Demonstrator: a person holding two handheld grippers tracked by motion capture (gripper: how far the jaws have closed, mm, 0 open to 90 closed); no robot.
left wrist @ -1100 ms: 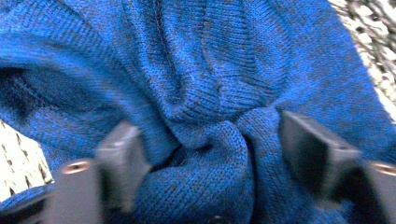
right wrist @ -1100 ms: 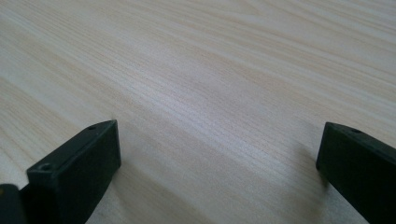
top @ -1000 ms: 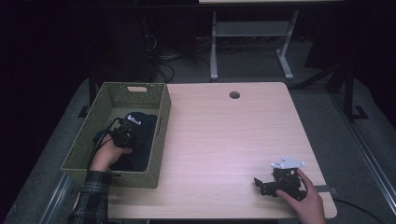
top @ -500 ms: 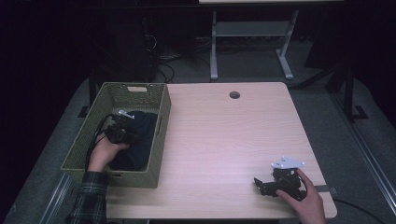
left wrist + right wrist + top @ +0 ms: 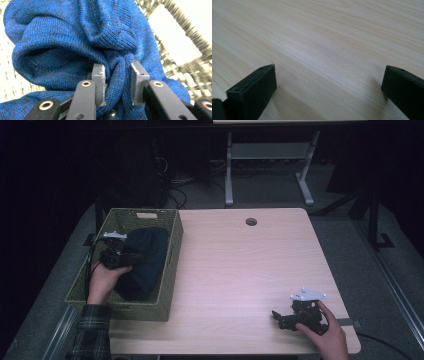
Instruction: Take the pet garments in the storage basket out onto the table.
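1. The sweater (image 5: pixel 145 262), dark blue knit, lies bunched in the basket (image 5: pixel 172 270) and reaches from near its far wall almost to its near wall, along the right-hand side.
2. Your left gripper (image 5: pixel 117 75) has a thick fold of that knit squeezed between its jaws. They have just been closing and are now clamped tight on the fabric, with the wool bulging out above and below the pads.
3. In the high view your left gripper (image 5: pixel 117 256) sits over the basket's left half, at the sweater's left edge, with your left hand (image 5: pixel 104 282) behind it toward the near wall.
4. The basket, olive and woven, stands on the table (image 5: pixel 240 270) against its left edge, running from near the far-left corner most of the way to the near edge.
5. Your right gripper (image 5: pixel 292 316) rests on the table near the near-right corner, well apart from the basket, with your right hand (image 5: pixel 327 337) on it.
6. Its jaws stand wide apart with nothing but bare wood between them.
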